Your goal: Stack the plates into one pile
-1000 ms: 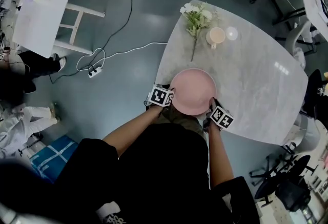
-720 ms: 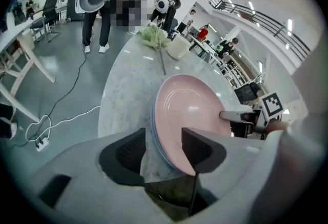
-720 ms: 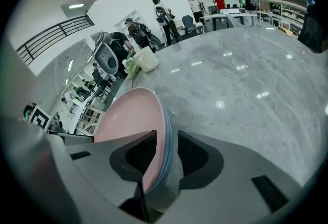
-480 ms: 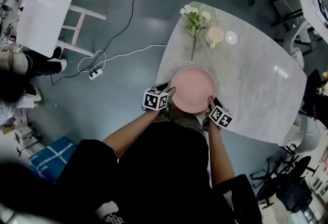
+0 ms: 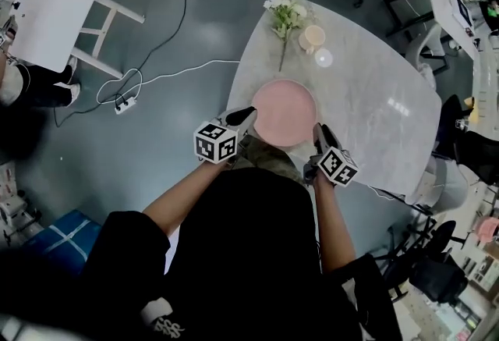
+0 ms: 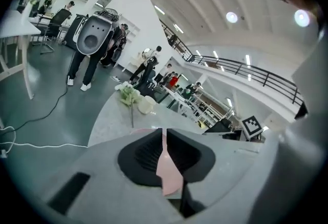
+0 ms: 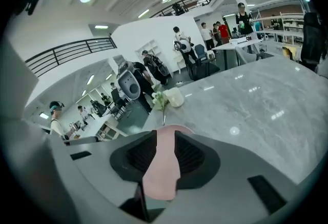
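- Grey marble table in a large open workroom. A white cable loops across the floor to a power strip.
- The pink plate lies flat on the table near the edge closest to the person, in the same spot as 1 second ago. From above only 1 pink disc shows, and I cannot tell how many plates sit under it.
- 1 second ago both tongs sat low against the plate's rim, 1 on each side. Now both have lifted clear, and their marker cubes look larger in the head view. The plate stayed behind.
- The left gripper has just closed its jaws to a narrow slit. Only a sliver of pink shows through it, from the plate lying beyond, and nothing is pinched. It hangs just beside the plate's left rim, above it.
- The right gripper has just opened its jaws further, and they stand wide and released. Pink fills the gap but the pads do not press it, since the plate rests on the table ahead and below.
- No other plate shows anywhere on the table, so I judge the pile made and both tongs backing off.
- A sprig of white flowers and a cream cup sit at the far end, well apart from the plate.
- Nothing stands between the tongs and the plate. Only the person's black-clad torso crowds the near edge.
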